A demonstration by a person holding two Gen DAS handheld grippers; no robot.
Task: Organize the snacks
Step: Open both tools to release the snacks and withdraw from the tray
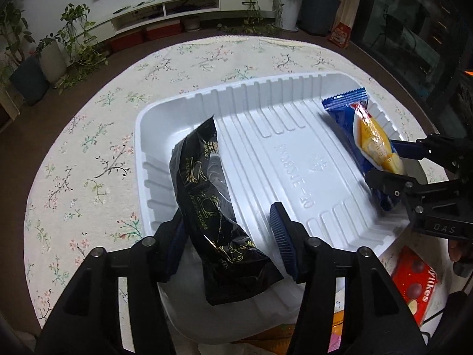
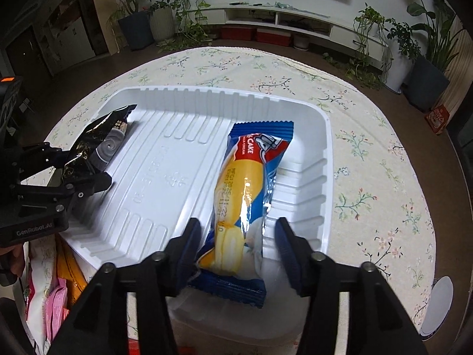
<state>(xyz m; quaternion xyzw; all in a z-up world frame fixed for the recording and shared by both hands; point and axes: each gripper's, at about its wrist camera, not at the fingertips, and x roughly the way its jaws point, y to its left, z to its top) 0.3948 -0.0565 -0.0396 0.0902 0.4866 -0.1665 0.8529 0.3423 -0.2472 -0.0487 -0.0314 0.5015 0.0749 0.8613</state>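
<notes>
Nearest the left wrist camera, the left gripper (image 1: 230,233) straddles a black snack packet (image 1: 212,204) with gold print. Its 2 blue ribbed pads stand apart: the right pad (image 1: 282,236) is clear of the wrapper, while the left pad sits just beside the packet's edge, and whether it touches I cannot tell. The packet lies lengthwise along the left side of a white ribbed plastic tray (image 1: 275,148), its near end hanging over the tray's near rim.

Closest in the right wrist view, the right gripper (image 2: 239,245) frames a blue cake wrapper (image 2: 245,195) printed with a yellow roll cake and a red label. Its jaws are parted, with a visible gap between each pad and the wrapper, so nothing is pinched. The wrapper rests along the right side of the same tray (image 2: 165,153), its lower end reaching over the near rim.

Between the 2 packets the middle of the tray is bare. It sits on a round table covered with a pale floral cloth (image 1: 88,148). More snacks lie near the tray's front edge: a red box (image 1: 416,287) by the right gripper's body, and pink and orange packets (image 2: 62,284) below the left gripper.
</notes>
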